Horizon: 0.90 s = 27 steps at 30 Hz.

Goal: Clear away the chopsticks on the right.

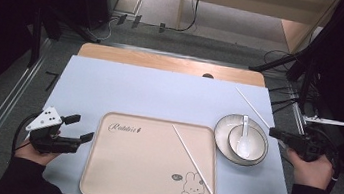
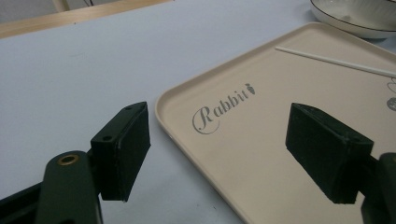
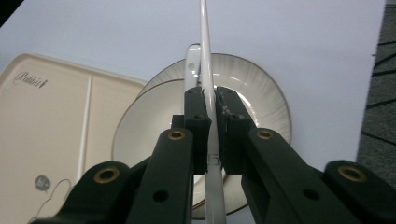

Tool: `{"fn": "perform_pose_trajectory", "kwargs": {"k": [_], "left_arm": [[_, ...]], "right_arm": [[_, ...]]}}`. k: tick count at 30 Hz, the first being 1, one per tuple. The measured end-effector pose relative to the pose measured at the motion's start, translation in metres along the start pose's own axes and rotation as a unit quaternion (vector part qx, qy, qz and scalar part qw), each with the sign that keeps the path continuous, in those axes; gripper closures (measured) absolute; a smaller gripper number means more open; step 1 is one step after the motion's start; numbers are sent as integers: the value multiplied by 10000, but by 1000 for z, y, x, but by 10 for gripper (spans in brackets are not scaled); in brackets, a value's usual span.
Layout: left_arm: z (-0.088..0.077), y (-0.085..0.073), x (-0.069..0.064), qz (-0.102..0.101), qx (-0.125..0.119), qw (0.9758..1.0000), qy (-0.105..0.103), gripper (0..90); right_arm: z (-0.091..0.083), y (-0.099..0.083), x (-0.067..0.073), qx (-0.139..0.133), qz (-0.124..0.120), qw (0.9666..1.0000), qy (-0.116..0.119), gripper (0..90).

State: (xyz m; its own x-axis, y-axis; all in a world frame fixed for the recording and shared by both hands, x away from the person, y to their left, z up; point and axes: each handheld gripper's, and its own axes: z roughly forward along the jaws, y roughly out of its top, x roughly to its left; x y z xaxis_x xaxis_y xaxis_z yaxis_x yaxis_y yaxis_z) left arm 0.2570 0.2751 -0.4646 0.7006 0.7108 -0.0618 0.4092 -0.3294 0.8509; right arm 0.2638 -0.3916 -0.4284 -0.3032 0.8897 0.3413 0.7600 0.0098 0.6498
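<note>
Pale blue sheeting is covering the worktop (image 1: 126,86), and a beige tray (image 1: 113,180) printed with a rabbit is lying at its near edge, with one white chopstick (image 1: 192,158) resting slantwise on it. Just right of the tray, a white spoon (image 1: 243,143) is sitting in a bowl (image 1: 253,153) that is standing on a plate (image 1: 222,129). The right claw (image 1: 274,132) is pinching the second white chopstick (image 3: 206,60) tight between its pads, gripping near one end so that the long free end is sticking out beyond the plate toward the far right corner of the worktop. The left claw (image 2: 215,149) is waiting wide open with nothing in it, poised over the tray's near left corner. That held chopstick looks light, stiff and glossy, so it is likely to be slippery and to pivot between the pads; taking hold nearer its middle would probably be steadying it better, and laying it down gently beside its partner on the tray seems to be the work in hand.
</note>
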Motion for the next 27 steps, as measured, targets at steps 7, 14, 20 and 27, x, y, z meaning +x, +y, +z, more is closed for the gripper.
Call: {"fn": "perform_pose_trajectory", "kwargs": {"k": [7,14,20,27], "left_arm": [[0,1,0,-30,-12,10000,-2,221],[0,1,1,-47,-29,10000,-10,221],[1,2,1,-33,-24,10000,-16,221],[3,3,1,-26,-45,10000,-21,221]], "right_arm": [[1,-9,30,-40,-22,10000,-27,848],[6,-26,61,-62,-228,9997,70,848],[12,-37,84,49,-363,9992,188,848],[21,-51,99,226,-427,9984,306,848]]}}
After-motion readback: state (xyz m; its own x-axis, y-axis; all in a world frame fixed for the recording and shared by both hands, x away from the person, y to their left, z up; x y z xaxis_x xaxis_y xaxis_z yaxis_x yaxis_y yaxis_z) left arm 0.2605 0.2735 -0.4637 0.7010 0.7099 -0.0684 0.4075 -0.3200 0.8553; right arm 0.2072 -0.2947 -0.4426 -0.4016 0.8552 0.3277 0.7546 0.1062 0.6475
